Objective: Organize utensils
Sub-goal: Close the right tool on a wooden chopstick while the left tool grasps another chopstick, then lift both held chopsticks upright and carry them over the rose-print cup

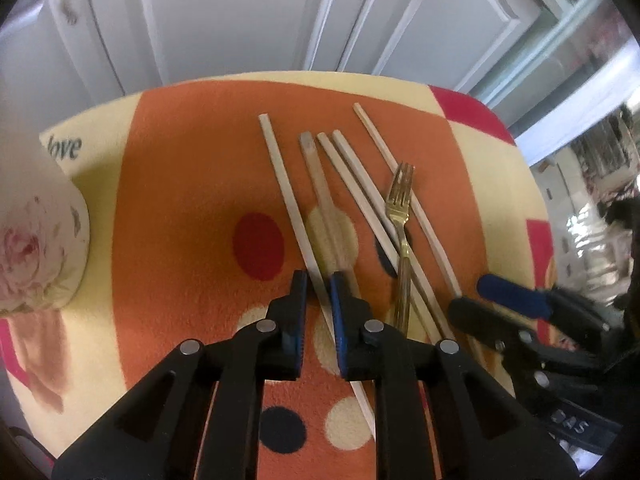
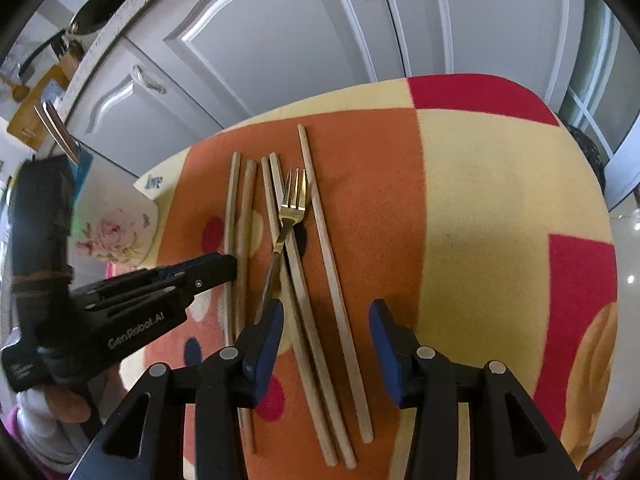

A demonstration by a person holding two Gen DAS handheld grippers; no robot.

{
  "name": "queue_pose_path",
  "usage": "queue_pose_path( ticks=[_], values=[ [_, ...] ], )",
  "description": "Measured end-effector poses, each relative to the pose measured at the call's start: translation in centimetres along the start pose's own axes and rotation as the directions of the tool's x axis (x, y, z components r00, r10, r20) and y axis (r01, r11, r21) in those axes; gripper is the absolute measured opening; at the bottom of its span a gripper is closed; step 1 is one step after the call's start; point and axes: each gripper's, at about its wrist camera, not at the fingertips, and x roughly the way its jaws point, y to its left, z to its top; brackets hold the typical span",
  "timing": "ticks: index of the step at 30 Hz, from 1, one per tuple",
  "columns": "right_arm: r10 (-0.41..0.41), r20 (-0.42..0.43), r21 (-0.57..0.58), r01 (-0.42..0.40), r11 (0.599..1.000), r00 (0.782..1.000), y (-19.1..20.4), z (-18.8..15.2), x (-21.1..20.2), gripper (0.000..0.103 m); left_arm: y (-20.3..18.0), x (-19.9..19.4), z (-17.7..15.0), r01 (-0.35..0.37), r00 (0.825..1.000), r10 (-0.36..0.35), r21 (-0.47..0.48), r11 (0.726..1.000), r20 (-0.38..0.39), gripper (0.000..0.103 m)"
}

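Several wooden chopsticks (image 1: pixel 362 196) (image 2: pixel 324 248) lie side by side on a patterned cloth (image 1: pixel 180 200) (image 2: pixel 480 200). A gold fork (image 1: pixel 400 208) (image 2: pixel 294 196) rests across the middle pair, tines pointing away. My left gripper (image 1: pixel 319 280) (image 2: pixel 232 266) straddles the leftmost chopstick (image 1: pixel 286 196). Its jaws stand a narrow gap apart and do not press on the stick. My right gripper (image 2: pixel 328 316) (image 1: pixel 486 300) is open over the near ends of the three right-hand chopsticks, with the fork handle by its left finger. A floral cup (image 1: pixel 36 248) (image 2: pixel 116 236) stands at the left.
White cabinet doors (image 1: pixel 240 20) (image 2: pixel 280 40) rise just past the cloth's far edge. A dark sleeve (image 2: pixel 40 220) carries the left gripper. Two metal handles (image 2: pixel 56 132) show above the cup. A pan (image 2: pixel 104 4) sits on the counter at the upper left.
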Motion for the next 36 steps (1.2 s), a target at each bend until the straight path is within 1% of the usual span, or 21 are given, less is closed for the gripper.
queue_pose_path(
  ticks=[1, 2, 3, 4, 5, 6, 7, 10, 14, 16, 18, 20, 22, 23, 24, 25, 28, 31, 34, 35, 36],
  values=[
    [-0.018, 0.009, -0.014, 0.018, 1.000, 1.000, 0.1, -0.1, 0.2, 0.042, 0.2, 0.0, 0.0, -0.002, 1.000, 0.002, -0.007, 1.000, 0.004, 0.009],
    [-0.034, 0.015, -0.025, 0.035, 0.999, 0.999, 0.0, -0.1, 0.4, 0.039, 0.6, 0.0, -0.1, 0.018, 1.000, -0.018, -0.019, 1.000, 0.005, 0.008],
    [-0.037, 0.011, -0.036, 0.038, 0.999, 0.999, 0.0, -0.1, 0.8, 0.027, 1.0, -0.1, -0.2, 0.030, 1.000, -0.030, -0.031, 0.999, 0.002, 0.007],
    [-0.035, 0.002, -0.046, 0.035, 0.998, 0.999, -0.1, -0.2, 1.1, 0.021, 1.4, -0.3, -0.4, 0.034, 0.999, -0.034, -0.040, 0.999, -0.001, 0.006],
    [-0.046, 0.025, -0.072, 0.048, 0.996, 0.999, 0.1, -0.2, 1.1, 0.018, 1.6, -0.3, -0.5, 0.034, 0.999, -0.034, -0.044, 0.998, -0.004, 0.005],
    [-0.058, 0.028, -0.086, 0.060, 0.995, 0.998, 0.1, -0.2, 1.2, 0.009, 1.9, -0.6, -0.9, 0.027, 1.000, -0.027, -0.042, 0.999, -0.005, 0.004],
    [-0.054, 0.033, -0.081, 0.057, 0.995, 0.998, -0.1, -0.2, 1.1, 0.006, 2.1, -0.8, -1.2, 0.025, 1.000, -0.025, -0.039, 0.999, -0.006, 0.004],
    [-0.007, 0.033, -0.044, 0.008, 0.999, 0.999, -0.9, -0.6, 0.1, 0.005, 3.0, -1.7, -3.0, 0.028, 1.000, -0.028, -0.035, 0.999, -0.012, 0.004],
    [0.027, 0.008, -0.051, -0.027, 0.998, 1.000, -1.5, -3.2, -2.4, 0.005, 4.4, -2.9, -6.3, 0.036, 0.998, -0.037, -0.029, 0.999, -0.057, 0.004],
    [0.020, -0.035, -0.058, -0.022, 0.998, 0.999, -2.1, -5.1, -3.0, 0.005, 4.5, -3.3, -7.7, 0.041, 0.996, -0.043, -0.019, 0.999, -0.079, 0.004],
    [-0.006, -0.088, -0.081, -0.002, 0.997, 0.996, -2.3, -6.5, -3.0, 0.005, 4.4, -3.6, -8.3, 0.041, 0.994, -0.042, -0.008, 0.999, -0.100, 0.004],
    [-0.033, -0.118, -0.099, 0.021, 0.995, 0.992, -2.4, -6.9, -2.9, 0.005, 4.2, -3.7, -8.1, 0.020, 0.996, -0.020, 0.001, 1.000, -0.089, 0.005],
    [-0.033, -0.086, -0.084, 0.026, 0.996, 0.996, -2.6, -6.3, -3.3, 0.007, 4.0, -4.1, -7.2, -0.009, 0.998, 0.010, 0.024, 1.000, -0.057, 0.014],
    [-0.024, -0.061, -0.072, 0.020, 0.997, 0.998, -2.7, -5.7, -3.5, 0.008, 3.9, -4.2, -6.5, -0.013, 0.999, 0.014, 0.027, 1.000, -0.041, 0.021],
    [-0.019, -0.042, -0.064, 0.017, 0.998, 0.999, -2.6, -5.0, -3.6, 0.008, 3.8, -4.2, -5.9, -0.011, 1.000, 0.012, 0.029, 1.000, -0.029, 0.025],
    [-0.017, -0.024, -0.060, 0.016, 0.998, 1.000, -2.4, -4.0, -3.5, 0.008, 3.8, -4.0, -5.4, -0.016, 1.000, 0.017, 0.033, 0.999, -0.022, 0.025],
    [-0.028, -0.006, -0.051, 0.028, 0.998, 1.000, -1.8, -1.4, -2.3, 0.008, 3.5, -3.1, -3.8, -0.075, 0.997, 0.075, 0.052, 0.996, -0.001, 0.025],
    [-0.057, -0.038, -0.071, 0.054, 0.996, 0.998, -1.0, 0.6, -0.2, 0.008, 3.1, -2.2, -2.6, -0.103, 0.995, 0.104, 0.075, 0.992, -0.010, 0.025],
    [-0.100, -0.058, -0.109, 0.093, 0.990, 0.993, -0.4, 1.6, 1.4, 0.008, 2.3, -1.1, -2.2, -0.122, 0.991, 0.127, 0.129, 0.984, -0.031, 0.025],
    [-0.095, -0.040, -0.113, 0.090, 0.990, 0.995, -0.4, 1.9, 1.5, 0.008, 2.2, -1.1, -2.2, -0.132, 0.991, 0.136, 0.145, 0.981, -0.017, 0.024],
    [-0.090, -0.035, -0.120, 0.085, 0.989, 0.995, -0.2, 2.2, 1.7, 0.008, 2.0, -1.0, -2.1, -0.136, 0.990, 0.139, 0.158, 0.978, -0.008, 0.016]
  ],
)
